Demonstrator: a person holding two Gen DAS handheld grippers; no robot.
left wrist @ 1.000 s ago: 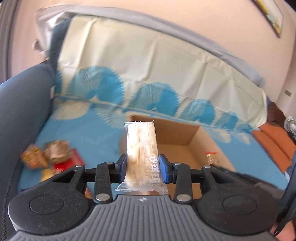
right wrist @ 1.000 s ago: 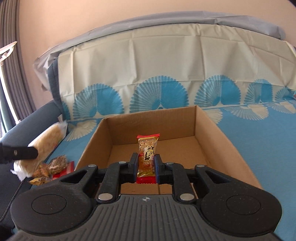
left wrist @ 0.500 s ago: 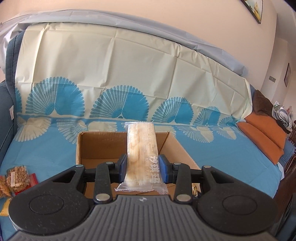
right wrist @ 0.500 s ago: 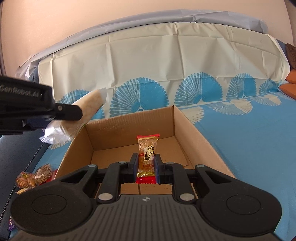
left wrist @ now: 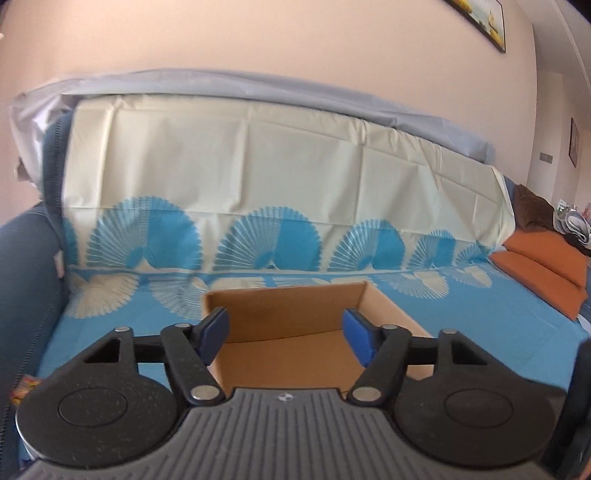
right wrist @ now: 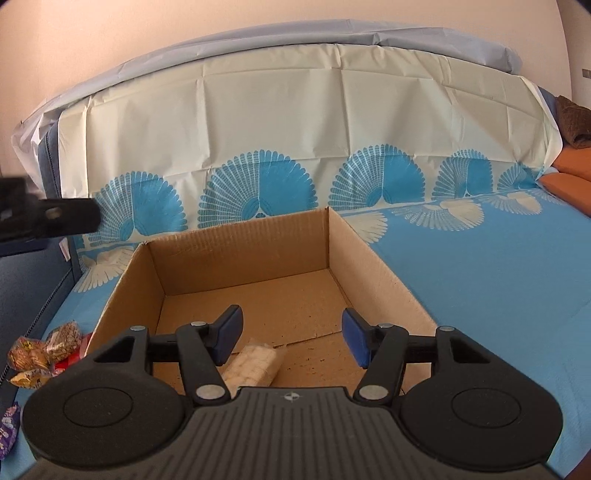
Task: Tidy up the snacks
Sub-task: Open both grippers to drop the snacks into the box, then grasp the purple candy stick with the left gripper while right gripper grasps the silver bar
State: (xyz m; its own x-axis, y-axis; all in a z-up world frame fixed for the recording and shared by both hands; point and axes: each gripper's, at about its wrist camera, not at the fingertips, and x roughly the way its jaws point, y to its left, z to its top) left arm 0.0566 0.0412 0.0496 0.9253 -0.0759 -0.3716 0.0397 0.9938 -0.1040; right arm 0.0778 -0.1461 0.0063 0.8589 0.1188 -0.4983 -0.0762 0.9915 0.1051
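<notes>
Left wrist view: the left gripper [left wrist: 286, 332] is hanging over the box [left wrist: 384, 306], its jaws having just been opening, now spread with nothing between them. Right wrist view: the right gripper [right wrist: 291, 341] is likewise spreading, empty, over the box [right wrist: 236, 258]; a pale snack [right wrist: 253, 365] is lying on the near floor inside; more snacks [right wrist: 44, 349] are lying left of the box.

Soft, even daylight fills both views; its source lies outside the frames. The cream and blue cover [right wrist: 295, 122] is bright without glare, its creases lightly shaded. Inside the cardboard box [right wrist: 240, 254] the left wall is darker than the floor. Fisheye distortion bows the sofa back and bends the picture frame [left wrist: 480, 22] at the corner. The left wrist view is slightly smeared throughout, possibly by motion; the right wrist view is sharper, except a blurred dark shape [right wrist: 44, 218] at left.
</notes>
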